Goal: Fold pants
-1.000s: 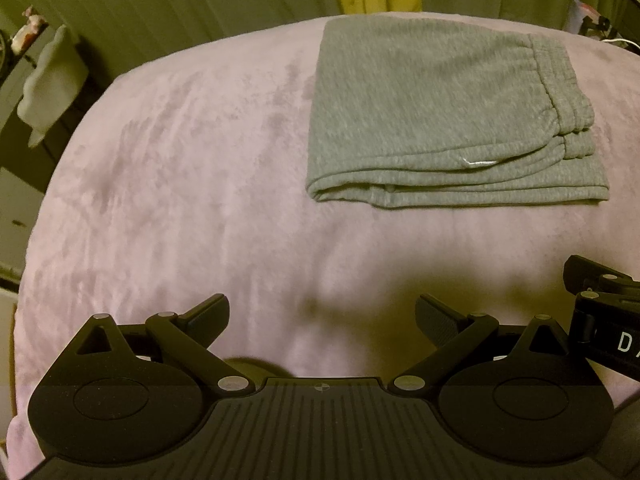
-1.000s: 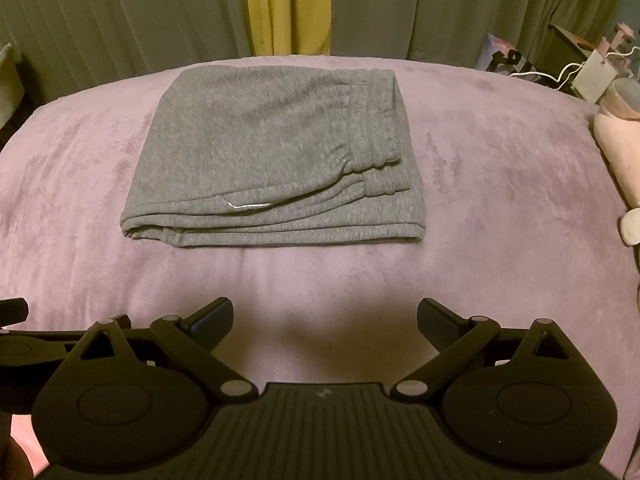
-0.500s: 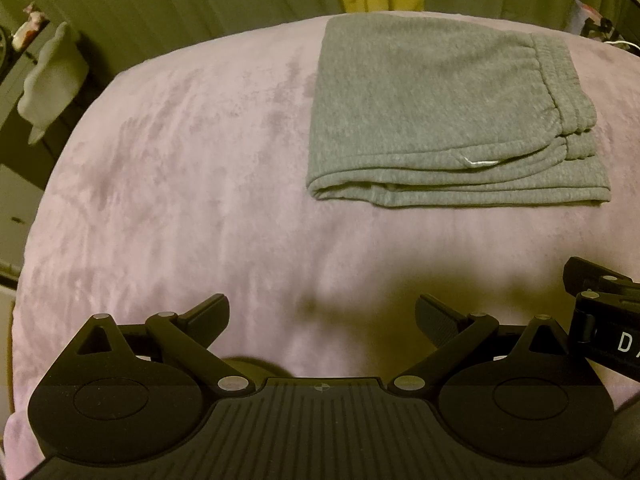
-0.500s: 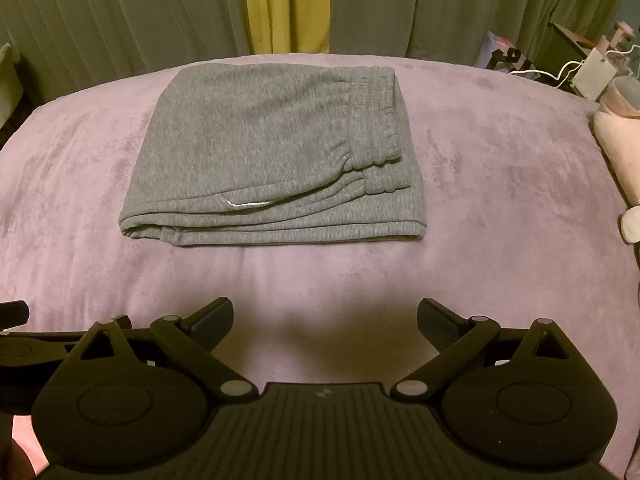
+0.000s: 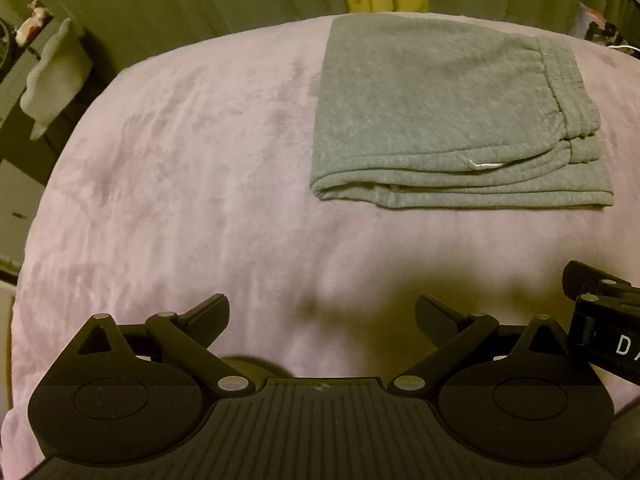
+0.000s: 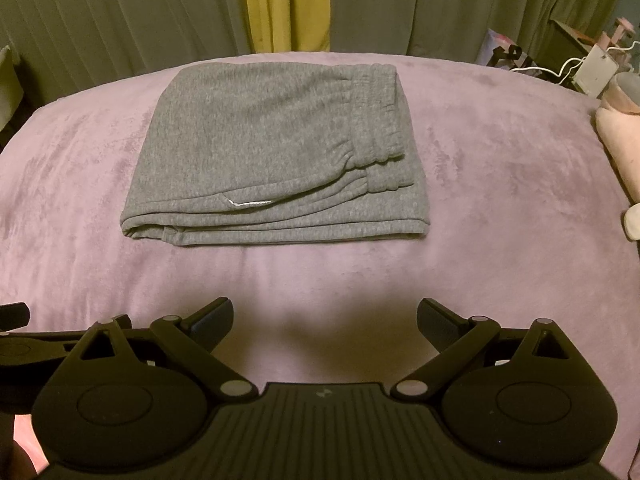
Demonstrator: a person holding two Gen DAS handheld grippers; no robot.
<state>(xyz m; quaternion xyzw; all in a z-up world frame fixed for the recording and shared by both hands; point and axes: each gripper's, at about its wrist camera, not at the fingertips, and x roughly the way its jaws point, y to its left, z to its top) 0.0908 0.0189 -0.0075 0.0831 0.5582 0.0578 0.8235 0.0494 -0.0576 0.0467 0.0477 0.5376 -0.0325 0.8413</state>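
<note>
Grey sweatpants [image 6: 276,152] lie folded into a compact rectangle on the pink blanket [image 6: 500,184], waistband at the right, folded edges facing me. In the left wrist view the sweatpants [image 5: 448,112] sit at the upper right. My left gripper [image 5: 322,318] is open and empty, held back over bare blanket [image 5: 180,184] well short of the pants. My right gripper [image 6: 325,320] is open and empty, also short of the pants' near edge. The right gripper's body [image 5: 604,328] shows at the left view's right edge.
Green and yellow curtains [image 6: 288,4] hang behind the bed. A pink pillow [image 6: 620,144] and a cluttered bedside stand with cables [image 6: 592,68] are at the right. A pale object on a shelf [image 5: 56,80] is at the left.
Almost nothing: both views have shifted very slightly, the pants staying folded and in place. Both grippers stay open.
</note>
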